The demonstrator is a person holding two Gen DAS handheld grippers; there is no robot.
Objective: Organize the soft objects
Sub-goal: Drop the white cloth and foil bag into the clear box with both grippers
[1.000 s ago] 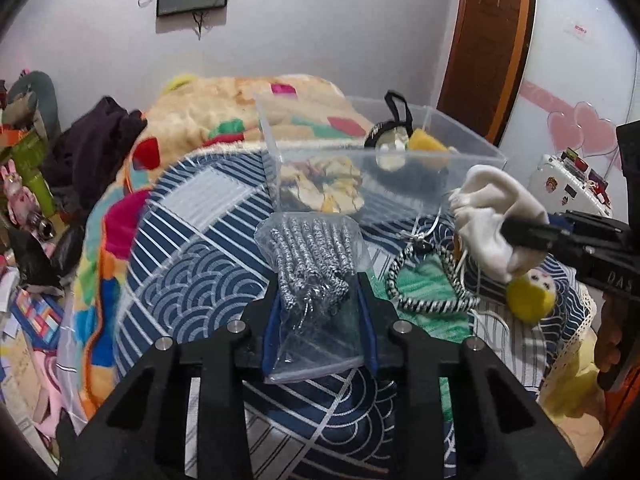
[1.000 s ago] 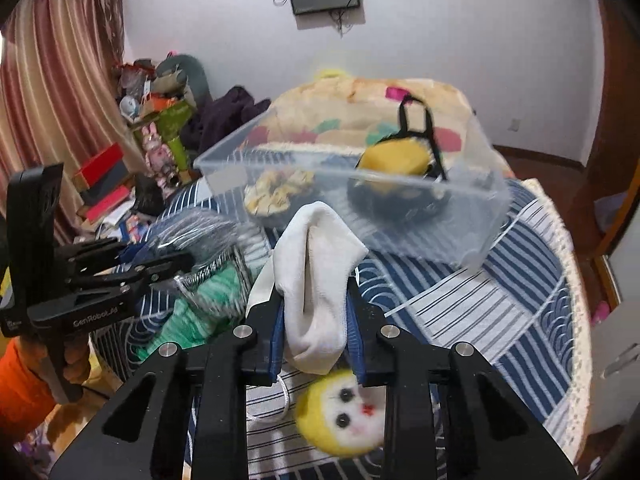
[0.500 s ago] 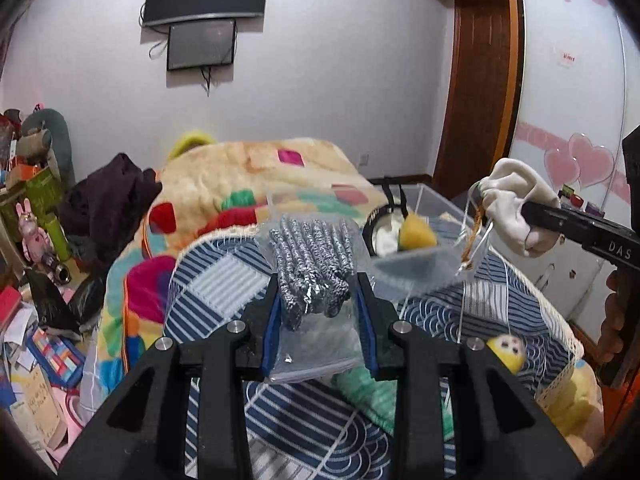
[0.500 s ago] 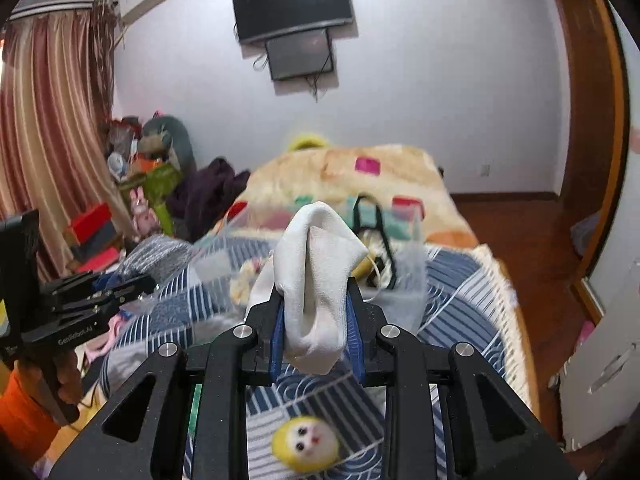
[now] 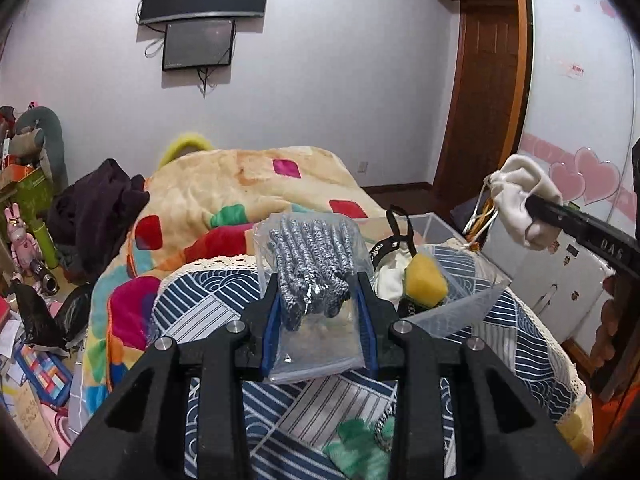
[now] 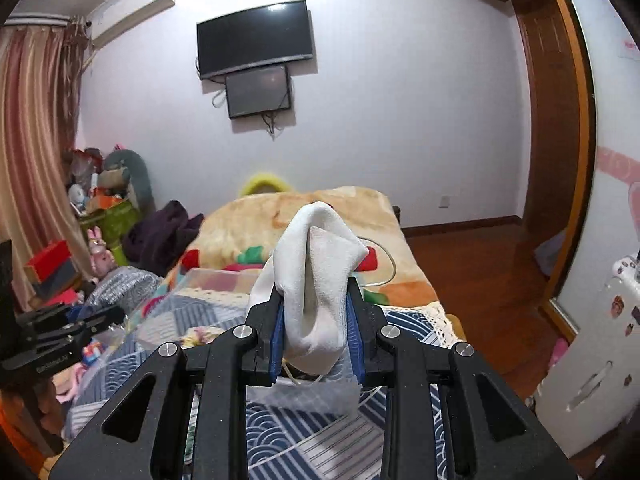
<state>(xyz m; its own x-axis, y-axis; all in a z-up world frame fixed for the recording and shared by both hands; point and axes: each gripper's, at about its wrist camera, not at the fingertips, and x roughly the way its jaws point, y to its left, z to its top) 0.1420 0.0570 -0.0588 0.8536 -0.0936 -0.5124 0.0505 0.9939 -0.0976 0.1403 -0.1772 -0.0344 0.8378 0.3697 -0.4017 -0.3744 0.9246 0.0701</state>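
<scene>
The left tool [image 5: 318,312] was clamped on a clear plastic bag [image 5: 316,332] of grey knitted cord [image 5: 312,264], held up just in front of the clear plastic bin [image 5: 460,268] on the bed's blue patterned quilt [image 5: 208,312]. The right tool [image 6: 318,320] gripped a white sock [image 6: 320,276], raised above the bin's right side, with thin strings [image 5: 480,220] dangling from it. Inside the bin lay a yellow soft piece [image 5: 426,280] and a black strap [image 5: 400,228].
</scene>
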